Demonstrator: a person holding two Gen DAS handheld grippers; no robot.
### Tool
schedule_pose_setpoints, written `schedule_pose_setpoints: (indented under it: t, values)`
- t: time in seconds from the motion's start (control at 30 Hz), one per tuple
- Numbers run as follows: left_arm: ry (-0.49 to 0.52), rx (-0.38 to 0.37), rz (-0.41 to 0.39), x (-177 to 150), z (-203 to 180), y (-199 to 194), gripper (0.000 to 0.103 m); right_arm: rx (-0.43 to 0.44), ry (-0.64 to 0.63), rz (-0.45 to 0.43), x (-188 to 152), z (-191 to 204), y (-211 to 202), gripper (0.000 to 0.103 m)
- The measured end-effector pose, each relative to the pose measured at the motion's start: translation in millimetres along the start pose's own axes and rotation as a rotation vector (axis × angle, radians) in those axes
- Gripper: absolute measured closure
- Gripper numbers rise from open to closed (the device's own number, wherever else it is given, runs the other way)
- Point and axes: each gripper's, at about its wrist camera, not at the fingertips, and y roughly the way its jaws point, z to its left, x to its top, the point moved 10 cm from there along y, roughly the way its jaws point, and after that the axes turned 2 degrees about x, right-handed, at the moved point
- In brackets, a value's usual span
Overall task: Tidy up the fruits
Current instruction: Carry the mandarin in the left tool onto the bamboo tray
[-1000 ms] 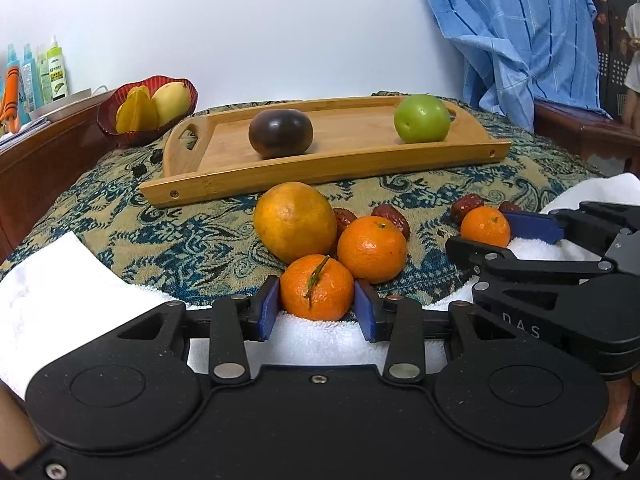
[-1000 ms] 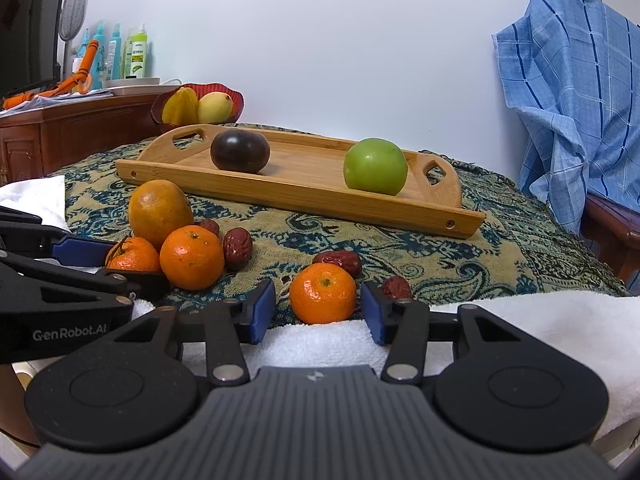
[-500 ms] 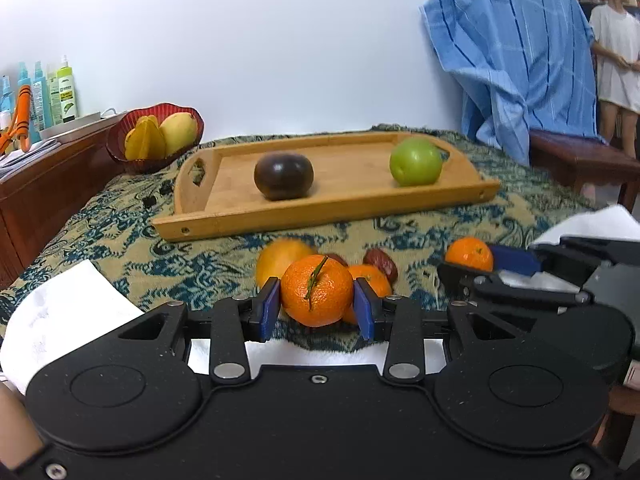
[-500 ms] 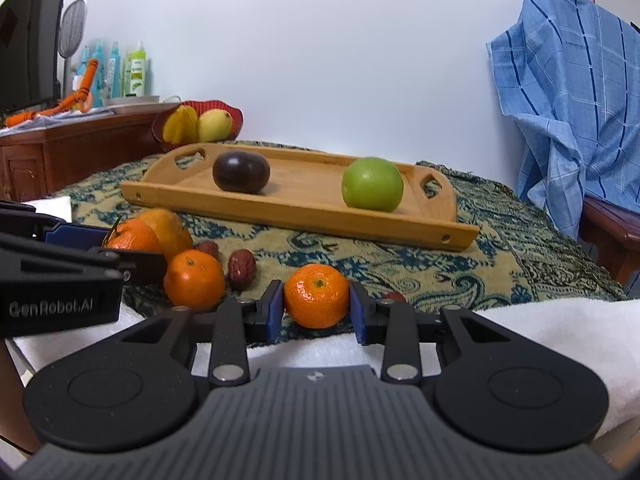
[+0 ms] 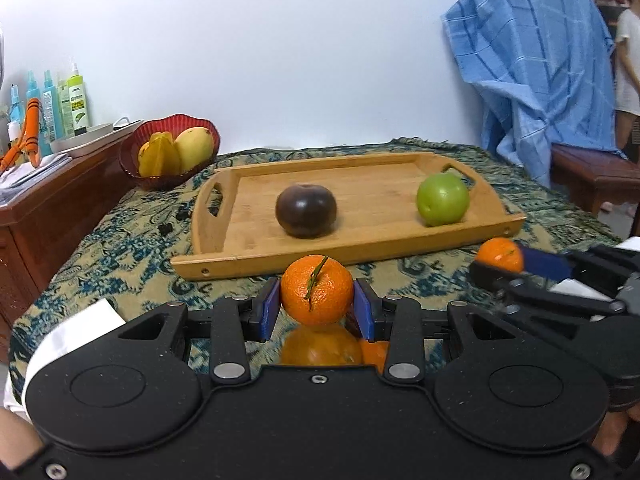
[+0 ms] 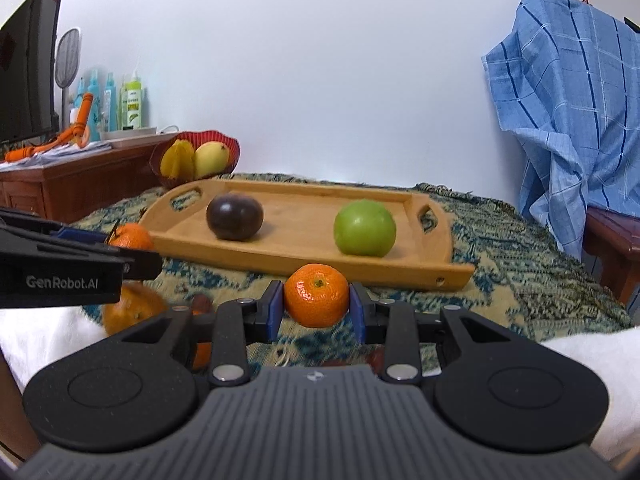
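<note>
A: Left gripper (image 5: 316,306): jaws clamped on a stemmed mandarin (image 5: 317,289), held above the patterned cloth (image 5: 120,240). Right gripper (image 6: 316,312)?

B: Jaws clamped on a second mandarin (image 6: 316,295), also off the cloth.

A: Below mine, a large orange (image 5: 320,346), mostly hidden by the gripper body.

B: Beyond: wooden tray (image 6: 400,268) holding a dark plum (image 6: 235,216) and a green apple (image 6: 365,227). Farthest, red bowl (image 5: 160,136) with starfruit (image 5: 158,158) and mango (image 5: 195,148).
</note>
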Motion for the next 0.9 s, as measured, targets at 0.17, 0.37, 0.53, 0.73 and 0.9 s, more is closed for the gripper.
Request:
schedule_pose_setpoints:
  t: [0.17, 0.37, 0.53, 0.73, 0.9]
  values:
    - [-0.009, -0.012, -0.006, 21, 3, 13, 0.066, 0.01, 0.059, 0.002, 21, -16, 11, 0.064]
    - [-0.044, -0.039, -0.004, 52, 7, 31, 0.066, -0.013, 0.087, -0.018, 50, -41, 30, 0.064]
    - [-0.094, -0.055, 0.011, 77, 16, 53, 0.066, -0.039, 0.137, -0.015, 68, -64, 57, 0.064]
    - [-0.135, -0.047, 0.037, 102, 26, 87, 0.066, -0.032, 0.226, 0.033, 76, -83, 94, 0.064]
    - [-0.163, -0.045, 0.08, 115, 28, 119, 0.066, -0.004, 0.243, 0.096, 77, -82, 124, 0.064]
